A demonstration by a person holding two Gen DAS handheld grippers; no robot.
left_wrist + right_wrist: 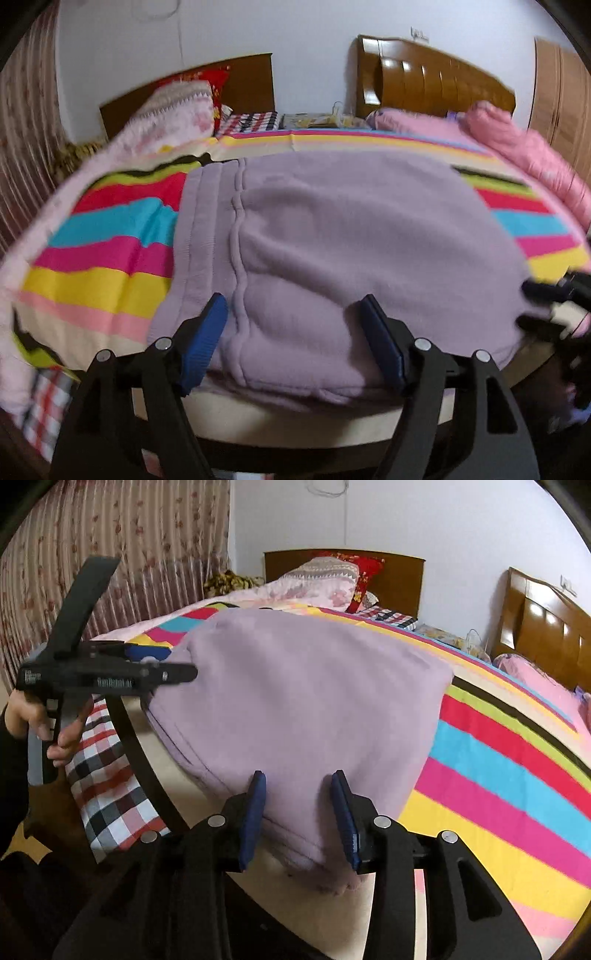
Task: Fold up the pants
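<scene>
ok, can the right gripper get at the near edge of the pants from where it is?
Probably yes. The right gripper stands open right at the near edge of the purple pants, with nothing between them. The left gripper is off to the side, clear of its path.

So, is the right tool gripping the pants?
Apart: the right wrist view shows the right tool open, pads clear of the pants lying between them.

The pants [332,240] are soft, matt lilac fleece with a faintly napped surface, lying on a smooth striped cotton-like sheet [99,251]. The left gripper [291,332] and right gripper [297,812] are matt black plastic with shiny metal pins and ribbed blue rubbery pads [205,339]. The headboard [424,77] is glossy varnished wood; the curtain [110,554] is thin pleated cloth.
</scene>
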